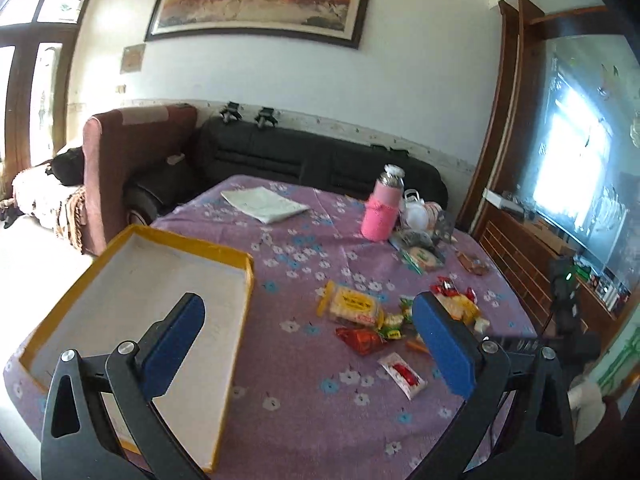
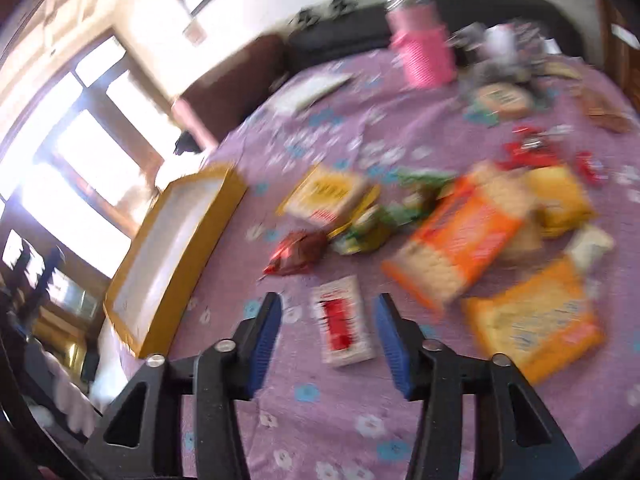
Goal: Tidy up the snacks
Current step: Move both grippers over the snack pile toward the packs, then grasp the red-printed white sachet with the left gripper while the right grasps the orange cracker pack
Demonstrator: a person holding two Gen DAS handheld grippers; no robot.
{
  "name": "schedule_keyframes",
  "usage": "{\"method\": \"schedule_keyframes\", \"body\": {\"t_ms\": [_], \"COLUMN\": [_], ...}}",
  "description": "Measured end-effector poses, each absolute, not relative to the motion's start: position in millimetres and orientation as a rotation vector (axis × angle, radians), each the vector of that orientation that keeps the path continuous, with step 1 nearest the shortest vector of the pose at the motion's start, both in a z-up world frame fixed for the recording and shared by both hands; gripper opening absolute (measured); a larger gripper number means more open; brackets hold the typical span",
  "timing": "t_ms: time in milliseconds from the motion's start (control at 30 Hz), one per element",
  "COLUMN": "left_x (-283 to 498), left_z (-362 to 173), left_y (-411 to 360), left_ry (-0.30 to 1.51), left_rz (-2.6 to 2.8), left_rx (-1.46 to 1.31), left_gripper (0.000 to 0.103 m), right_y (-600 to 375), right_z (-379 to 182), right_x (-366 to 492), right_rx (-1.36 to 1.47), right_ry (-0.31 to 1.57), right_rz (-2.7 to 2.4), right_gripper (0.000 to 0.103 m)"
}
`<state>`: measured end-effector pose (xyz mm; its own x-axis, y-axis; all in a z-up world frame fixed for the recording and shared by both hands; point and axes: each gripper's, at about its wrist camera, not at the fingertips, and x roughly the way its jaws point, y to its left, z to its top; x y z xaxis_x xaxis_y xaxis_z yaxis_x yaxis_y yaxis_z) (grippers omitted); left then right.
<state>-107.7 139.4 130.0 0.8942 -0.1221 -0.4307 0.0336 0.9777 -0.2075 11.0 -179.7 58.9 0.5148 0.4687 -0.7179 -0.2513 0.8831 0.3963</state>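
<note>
A yellow-rimmed shallow box (image 1: 240, 272) with a white inside lies at the table's left; it also shows in the right wrist view (image 2: 236, 184). Snack packets lie scattered at the right: a yellow cracker pack (image 1: 354, 304), a red wrapper (image 1: 360, 340), a white sachet with a red mark (image 1: 402, 374). My left gripper (image 1: 308, 320) is open and empty above the table beside the box. My right gripper (image 2: 328, 316) is open, its fingers either side of the white sachet (image 2: 344, 330), just above it. Orange cracker packs (image 2: 460, 240) lie to its right. The right view is blurred.
A pink bottle (image 1: 380, 212) stands at the table's far side with white cups and clutter (image 1: 420, 216) beside it. A folded paper (image 1: 264, 204) lies at the back. Sofas stand beyond the table, a cabinet with a screen at the right.
</note>
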Motion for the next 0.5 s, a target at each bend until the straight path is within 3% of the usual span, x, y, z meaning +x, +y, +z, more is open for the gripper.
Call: {"method": "schedule_keyframes", "body": {"t_ms": [267,333,500], "left_x": [-89.9,-89.7,-87.9], "left_z": [97.5,94.7,92.6], "left_y": [115.5,110.4,98.8], "left_ry": [0.636,0.656,0.688], "left_rz": [-0.212,-0.232,-0.241], "left_rx": [-0.237,-0.229,-0.219], "left_gripper": [0.103,0.096,0.096], "right_y": [-262.2,-276.1,-278.5], "right_z": [42.0,39.2,33.2], "right_x": [5.8,5.2,15.7], "right_rx": [0.328,0.355,0.440], "right_ry": [0.949,0.954,0.957], "right_rz": [0.200,0.162,0.209], "right_gripper": [0.069,0.070,0.070]}}
